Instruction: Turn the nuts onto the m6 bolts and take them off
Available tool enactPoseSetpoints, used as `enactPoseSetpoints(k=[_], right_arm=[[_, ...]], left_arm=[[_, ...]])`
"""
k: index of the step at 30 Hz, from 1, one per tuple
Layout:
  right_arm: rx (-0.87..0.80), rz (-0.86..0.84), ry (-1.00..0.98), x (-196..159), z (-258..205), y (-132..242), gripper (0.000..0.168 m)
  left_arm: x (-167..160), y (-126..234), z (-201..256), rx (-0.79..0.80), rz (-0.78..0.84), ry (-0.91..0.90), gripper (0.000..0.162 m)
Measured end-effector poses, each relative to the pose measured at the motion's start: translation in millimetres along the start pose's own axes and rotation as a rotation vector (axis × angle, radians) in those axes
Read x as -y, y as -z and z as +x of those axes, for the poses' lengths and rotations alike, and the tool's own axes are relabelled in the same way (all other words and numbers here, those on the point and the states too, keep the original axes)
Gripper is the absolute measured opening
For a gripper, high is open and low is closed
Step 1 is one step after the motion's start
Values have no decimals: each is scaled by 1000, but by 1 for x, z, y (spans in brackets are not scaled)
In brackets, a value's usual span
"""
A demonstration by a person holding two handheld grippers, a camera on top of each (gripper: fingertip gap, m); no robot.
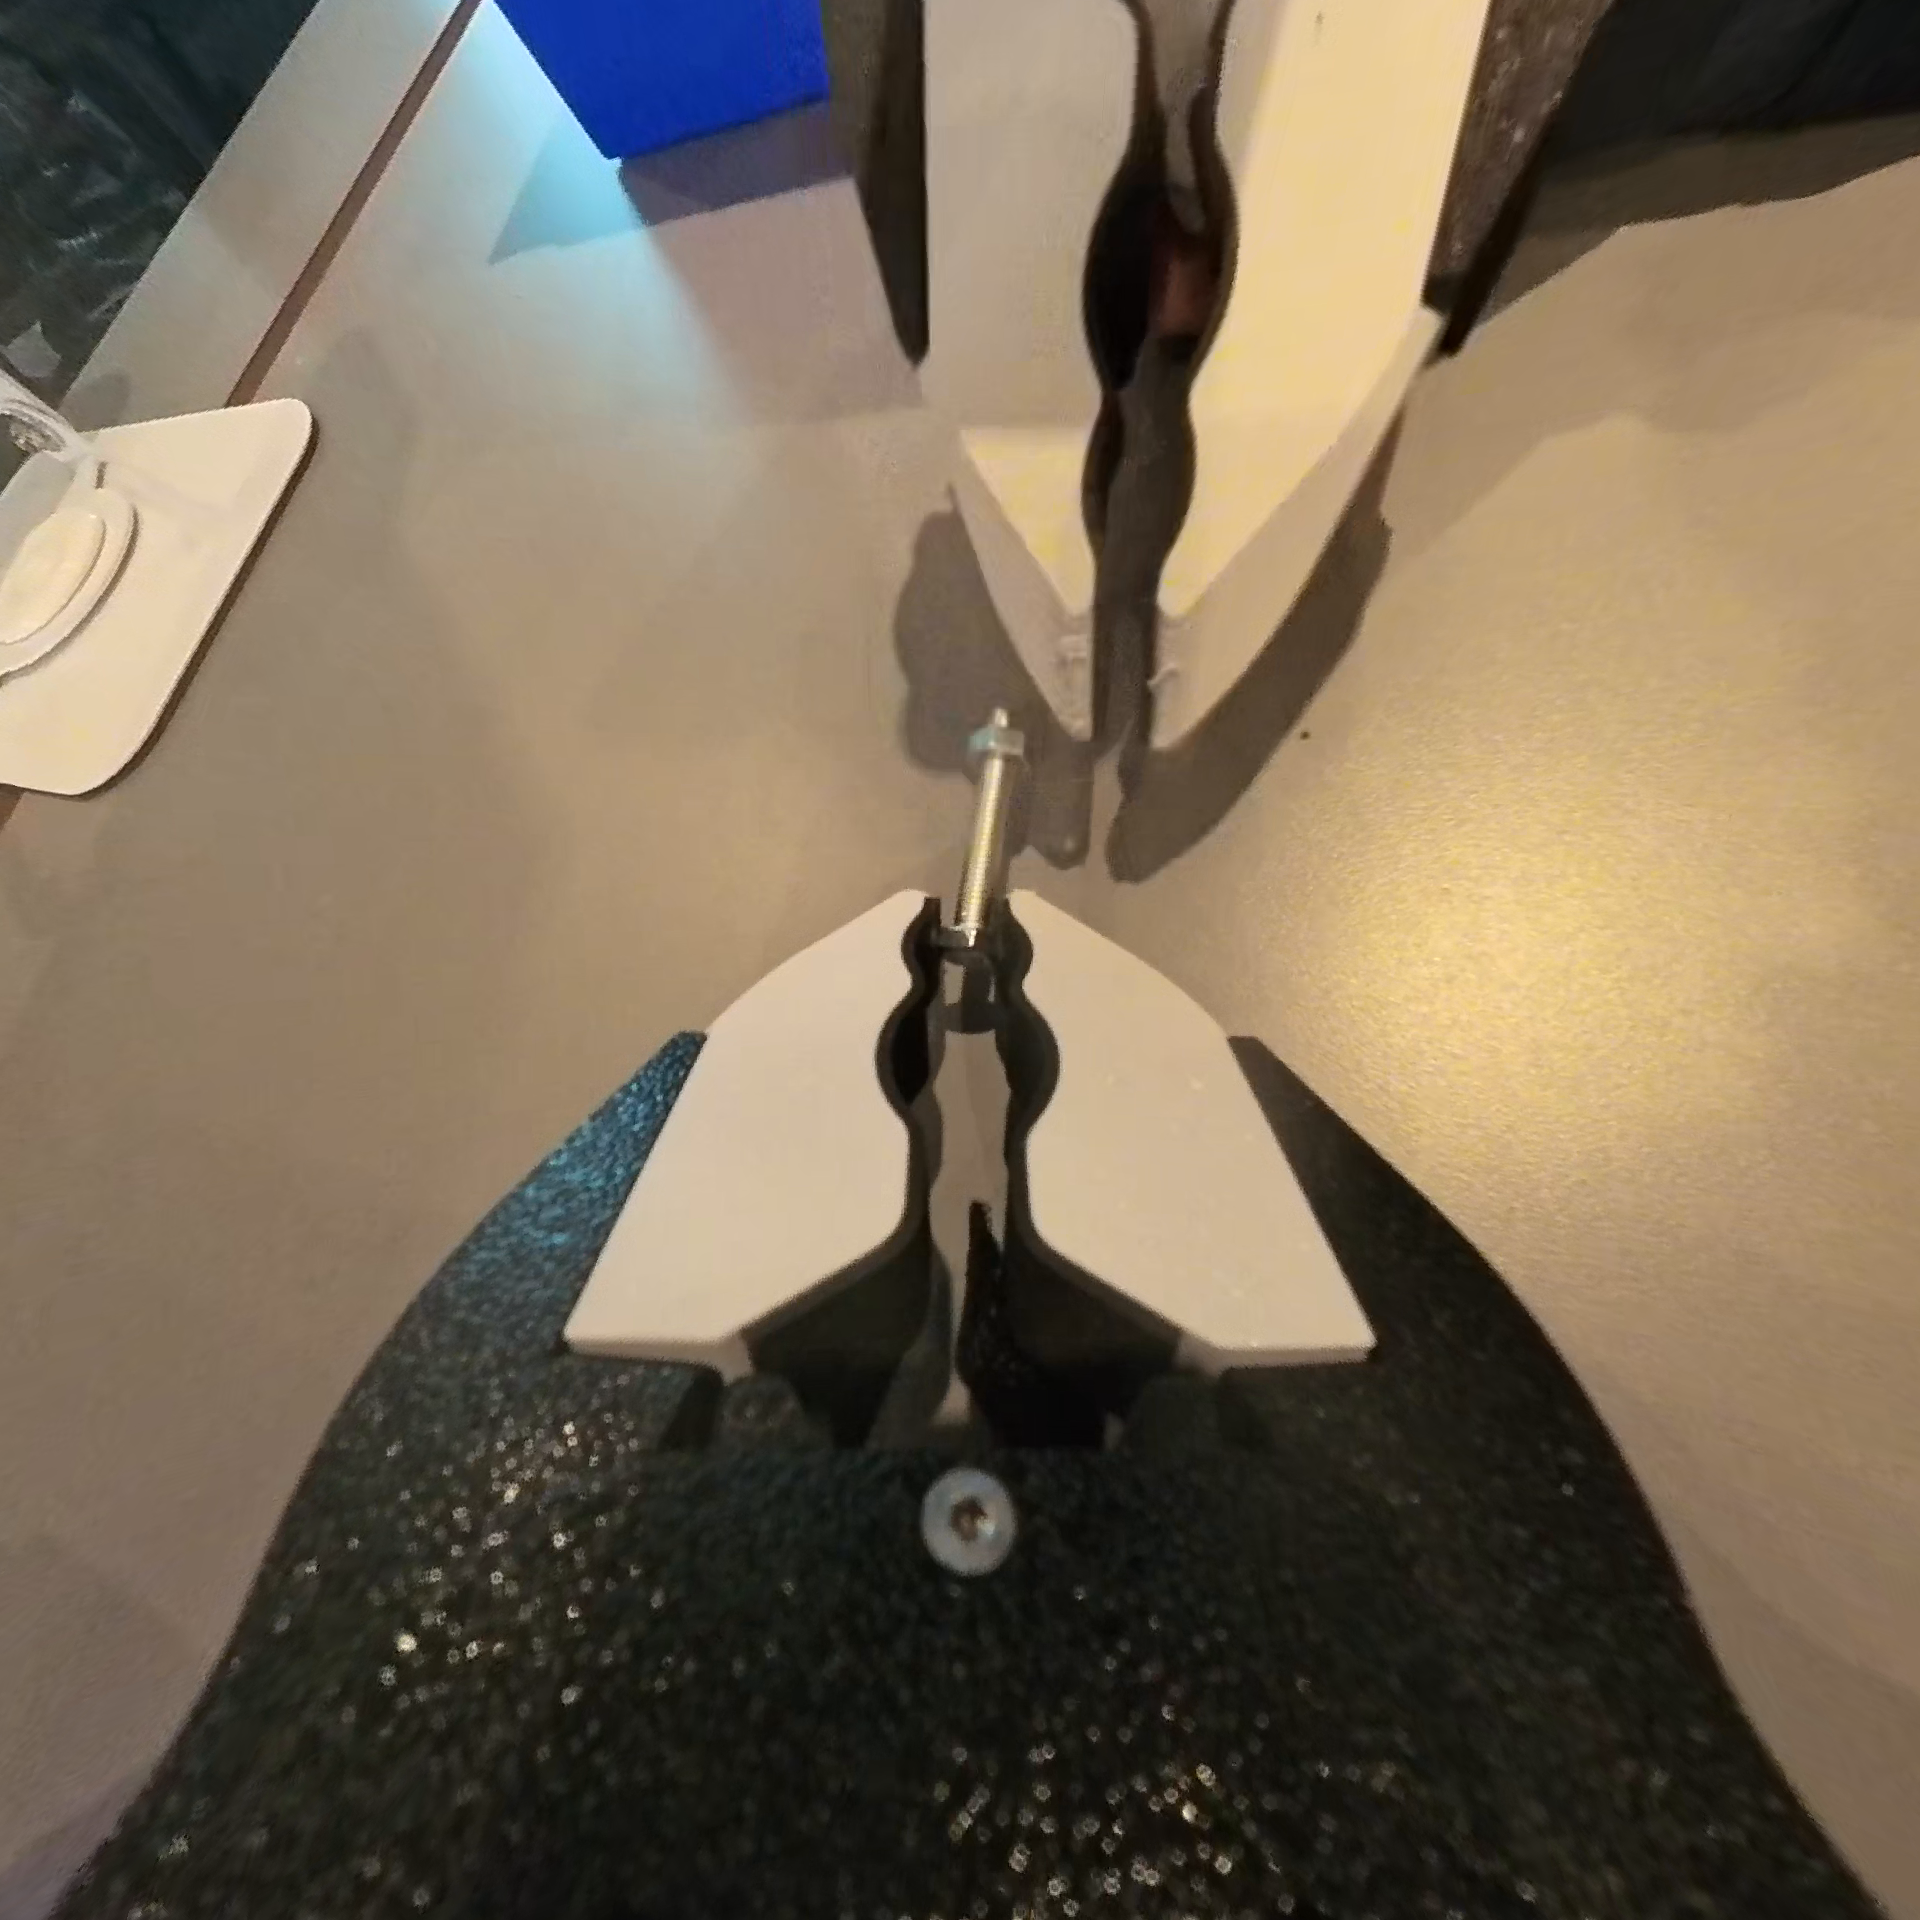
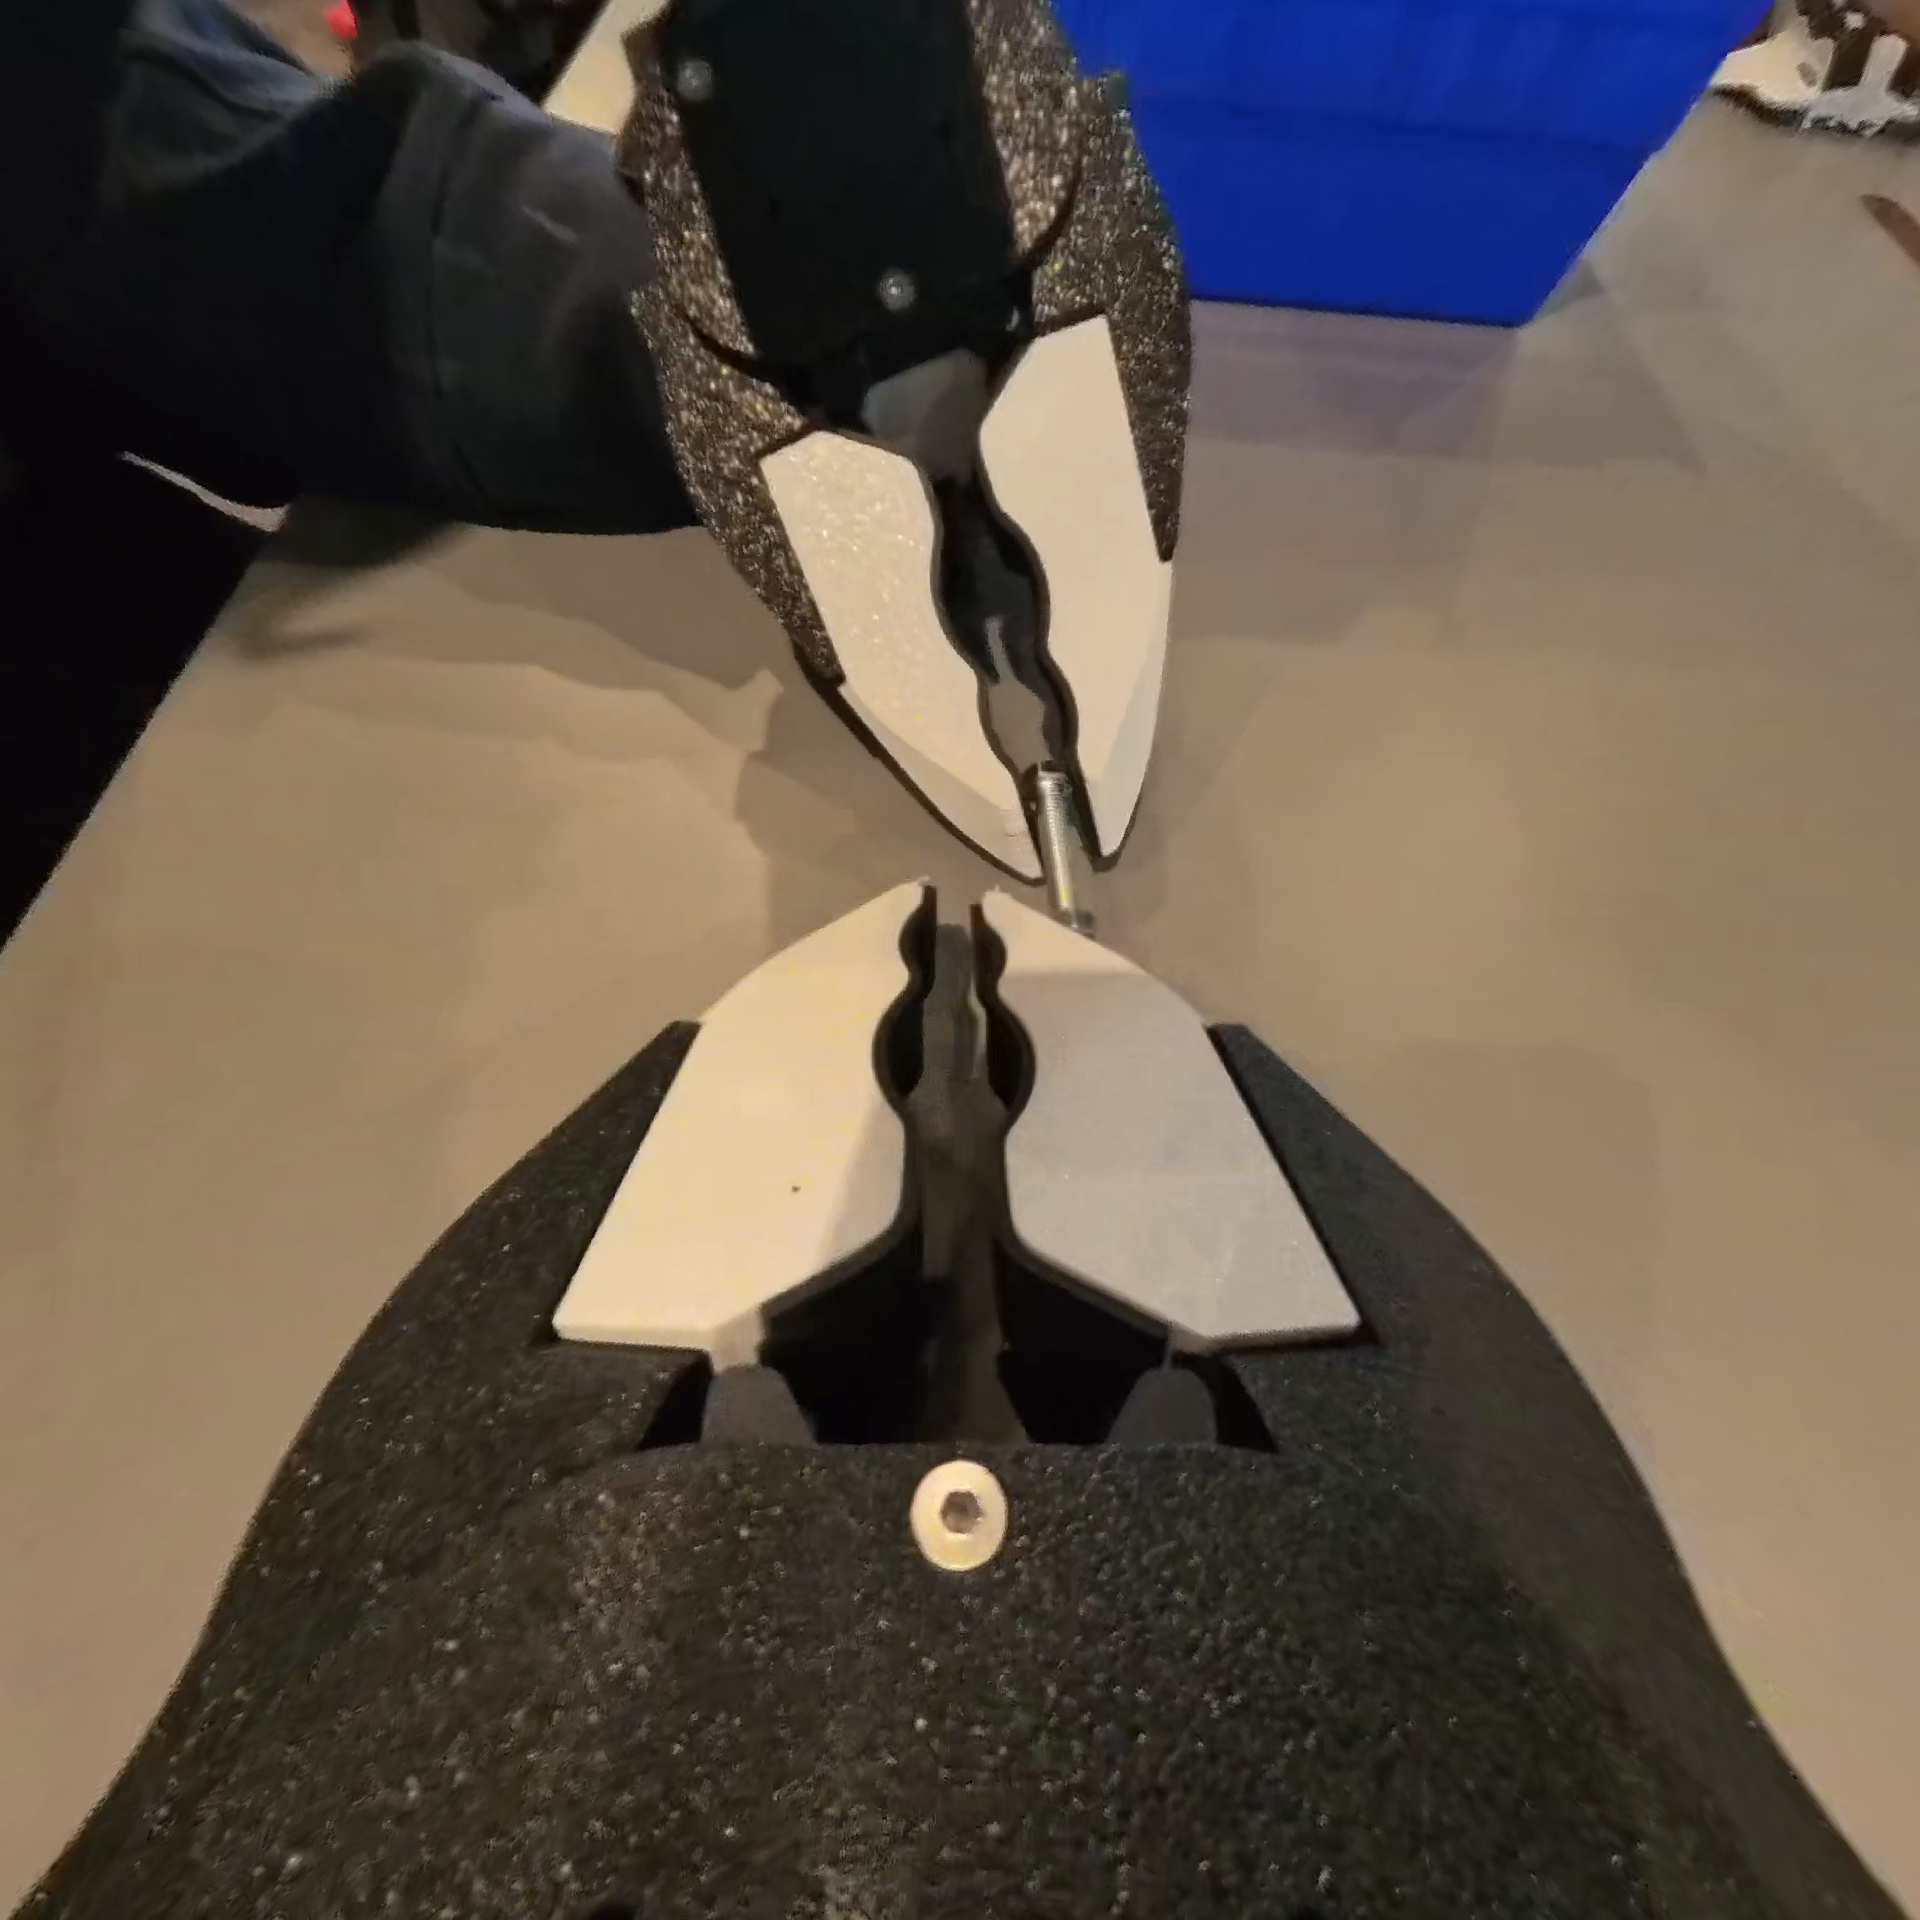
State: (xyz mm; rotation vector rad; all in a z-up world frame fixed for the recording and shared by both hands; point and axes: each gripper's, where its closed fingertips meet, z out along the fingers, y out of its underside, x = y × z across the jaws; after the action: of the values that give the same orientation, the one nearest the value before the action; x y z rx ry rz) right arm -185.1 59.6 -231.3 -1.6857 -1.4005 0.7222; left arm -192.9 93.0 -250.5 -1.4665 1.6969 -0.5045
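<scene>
In the left wrist view my left gripper [image 1: 966,906] is shut on the head end of a silver M6 bolt [image 1: 977,831]. The bolt points forward over the grey table [image 1: 520,831], with a nut [image 1: 992,743] threaded near its far tip. My right gripper [image 1: 1107,727] comes in from the top with its jaws together and nothing between them, its tips just right of the nut. In the right wrist view my right gripper [image 2: 954,899] is at the bottom. The left gripper [image 2: 1065,862] faces it and holds the bolt [image 2: 1062,842], whose tip lies beside my right finger.
A blue bin [image 1: 665,73] stands at the far side of the table and also shows in the right wrist view [image 2: 1403,156]. A white square pad [image 1: 156,582] with a clear object lies by the left table edge. A person's dark sleeve [image 2: 312,312] is behind the left gripper. Some 4 cm of space lies between my two pairs of fingers.
</scene>
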Motion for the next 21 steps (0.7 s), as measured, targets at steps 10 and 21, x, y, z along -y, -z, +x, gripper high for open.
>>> enactPoseSetpoints(k=[10, 21], right_arm=[[-43, -15, 27, -2, 5, -2, 16], [-56, -13, 16, -2, 7, -1, 28]], left_arm=[[1, 1, 2, -9, 6, -9, 10], [2, 1, 1, 2, 10, -17, 9]])
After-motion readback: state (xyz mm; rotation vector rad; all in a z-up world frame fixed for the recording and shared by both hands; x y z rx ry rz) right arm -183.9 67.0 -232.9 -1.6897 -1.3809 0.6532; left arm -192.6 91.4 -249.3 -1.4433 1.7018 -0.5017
